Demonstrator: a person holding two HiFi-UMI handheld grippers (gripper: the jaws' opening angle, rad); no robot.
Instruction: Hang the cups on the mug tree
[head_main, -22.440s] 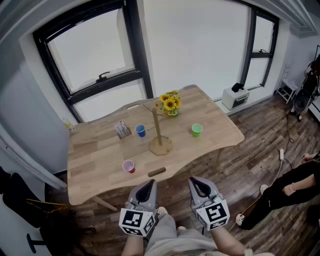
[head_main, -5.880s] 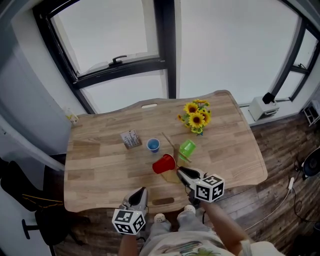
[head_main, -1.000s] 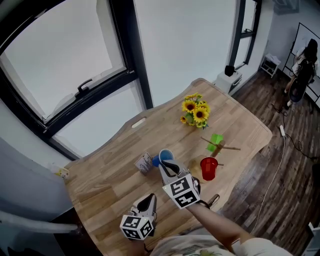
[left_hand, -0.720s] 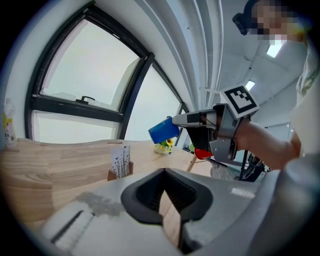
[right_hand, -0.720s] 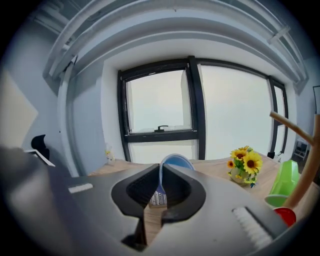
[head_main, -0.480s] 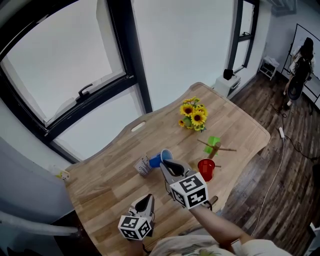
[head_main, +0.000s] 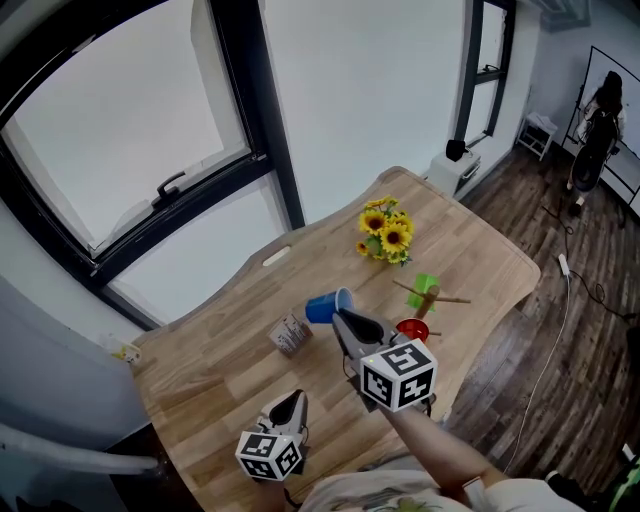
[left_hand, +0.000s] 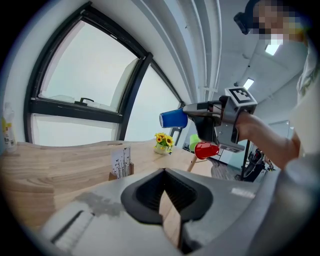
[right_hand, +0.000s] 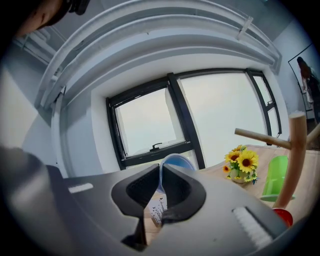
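A blue cup (head_main: 325, 306) hangs on its side above the table (head_main: 215, 360), its rim pinched by my right gripper (head_main: 343, 317), which is shut on it. In the right gripper view the blue cup's rim (right_hand: 176, 161) sits between the jaws. The wooden mug tree (head_main: 433, 298) stands just right of it with a green cup (head_main: 427, 284) and a red cup (head_main: 412, 328) hung on its pegs. Its post (right_hand: 294, 155) and a bare peg (right_hand: 260, 136) show close by. My left gripper (head_main: 290, 402) rests low at the table's near edge, shut and holding nothing.
A vase of sunflowers (head_main: 385, 232) stands beyond the tree. A small card holder (head_main: 290, 333) sits on the table left of the blue cup. Large windows lie behind the table. A person (head_main: 598, 120) stands far off at the right, on the wooden floor.
My right gripper has risen with the blue cup, lifting it off the table, rolling it onto its side and carrying it towards the mug tree. The left gripper has stayed put.
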